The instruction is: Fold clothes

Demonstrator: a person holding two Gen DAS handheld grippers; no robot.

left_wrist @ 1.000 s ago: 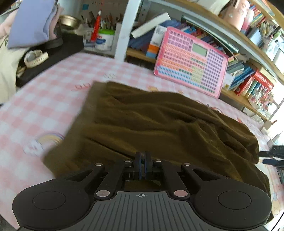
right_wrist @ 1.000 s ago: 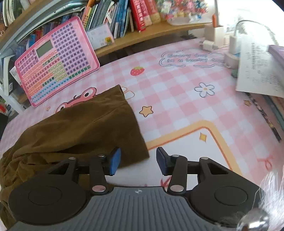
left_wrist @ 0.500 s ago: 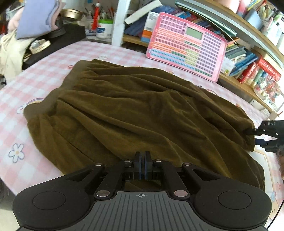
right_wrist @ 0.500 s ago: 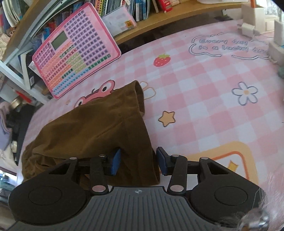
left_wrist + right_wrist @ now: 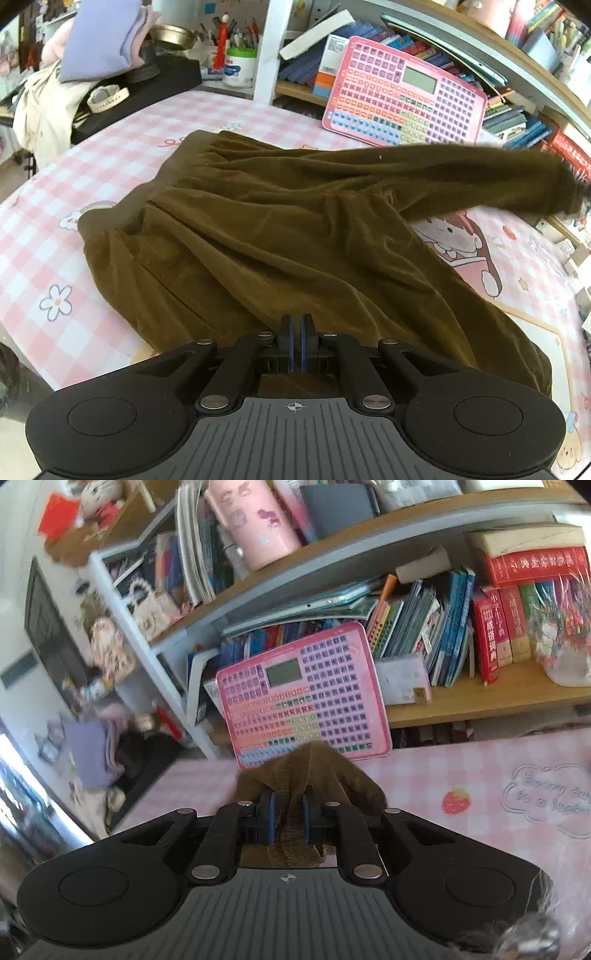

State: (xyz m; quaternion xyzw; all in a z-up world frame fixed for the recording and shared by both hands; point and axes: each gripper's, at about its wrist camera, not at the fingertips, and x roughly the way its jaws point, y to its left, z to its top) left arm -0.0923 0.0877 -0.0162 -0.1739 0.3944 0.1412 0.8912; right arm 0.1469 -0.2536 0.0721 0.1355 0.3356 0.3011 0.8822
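My right gripper [image 5: 288, 818] pinches the soft brown corduroy trousers [image 5: 295, 236] by one leg's hem, now lifted off the pink checked tablecloth [image 5: 48, 266]. My left gripper [image 5: 295, 343] stays clamped on the near edge. Bare cloth lies left.

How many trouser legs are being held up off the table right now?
1: the right gripper holds one leg of the brown trousers raised at the right; the other lies flat, its cuff hidden.

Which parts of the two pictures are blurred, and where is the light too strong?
Left wrist view: the lifted leg of the brown trousers is motion-smeared; the rest is sharp. Right wrist view: the shelves at left are blurred; the window edge is overexposed.
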